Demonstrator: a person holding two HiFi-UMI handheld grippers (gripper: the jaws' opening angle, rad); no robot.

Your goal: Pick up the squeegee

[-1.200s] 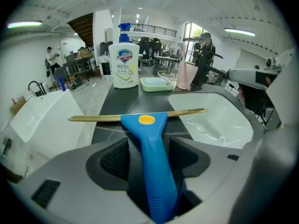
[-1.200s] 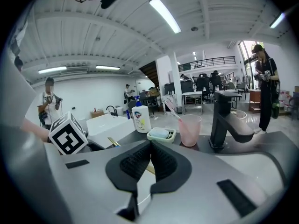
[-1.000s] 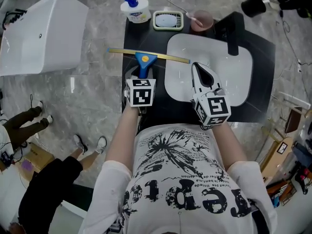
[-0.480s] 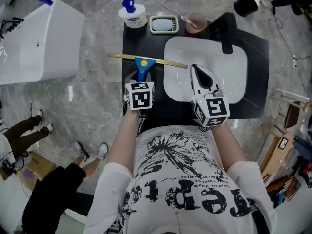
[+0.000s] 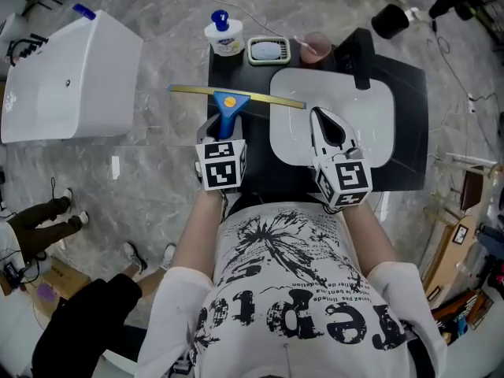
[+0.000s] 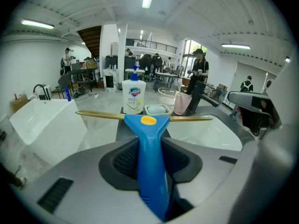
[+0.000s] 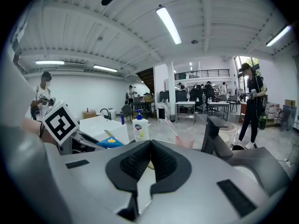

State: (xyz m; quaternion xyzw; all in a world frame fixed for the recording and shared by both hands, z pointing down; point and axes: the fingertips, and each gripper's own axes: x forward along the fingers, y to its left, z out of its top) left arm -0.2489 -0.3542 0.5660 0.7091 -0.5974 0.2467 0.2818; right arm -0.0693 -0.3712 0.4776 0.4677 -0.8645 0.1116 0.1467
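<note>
The squeegee (image 5: 229, 105) has a blue handle and a long brass blade. It hangs above the left end of the black counter (image 5: 411, 132). My left gripper (image 5: 226, 121) is shut on the handle, blade pointing away from me. In the left gripper view the blue squeegee (image 6: 148, 157) runs up between the dark pads (image 6: 122, 158), and its blade lies level across the picture. My right gripper (image 5: 327, 116) hovers over the near rim of the white basin (image 5: 374, 124), shut with nothing in it. From the right gripper (image 7: 150, 149) view, the squeegee (image 7: 105, 143) shows at the left.
Along the counter's back edge stand a soap bottle (image 5: 224, 35), a green soap dish (image 5: 269, 51) and a pink cup (image 5: 317, 47). A black faucet (image 5: 363, 58) leans over the basin. A white tub (image 5: 71, 77) sits on the floor at the left.
My left gripper has risen with the squeegee held in it. The right gripper has come up a little too, still shut.
</note>
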